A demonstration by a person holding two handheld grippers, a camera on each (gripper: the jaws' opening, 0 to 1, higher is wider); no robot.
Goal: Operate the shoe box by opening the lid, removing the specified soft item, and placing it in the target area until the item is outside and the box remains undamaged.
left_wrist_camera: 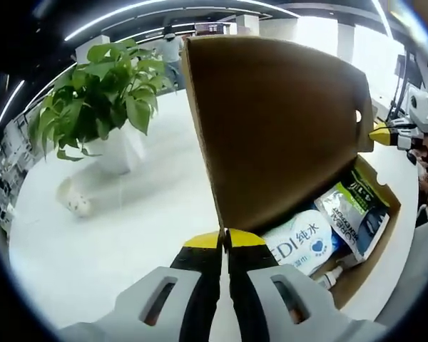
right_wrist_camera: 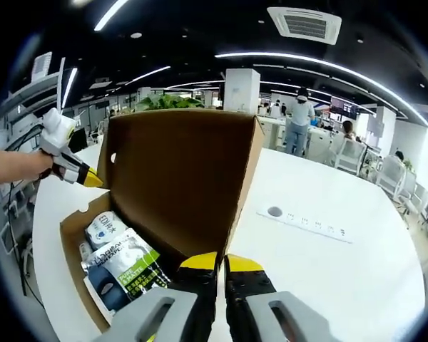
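Left gripper view: my left gripper (left_wrist_camera: 225, 239) is pinching the raised lid (left_wrist_camera: 271, 128), and my right gripper (right_wrist_camera: 220, 262) is pinching its other corner. Beyond, soft pouches (right_wrist_camera: 121, 267) are lying inside the shoe box (right_wrist_camera: 73, 229); removal remains.

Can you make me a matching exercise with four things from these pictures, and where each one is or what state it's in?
Things:
1. box lid
2. white wipes pack
3. potted plant
4. white power strip

Places or states:
A. lying flat on the table right of the box
B. standing raised, nearly upright
C. standing on the table left of the box
D. lying inside the open box

Pairs: 1-B, 2-D, 3-C, 4-A
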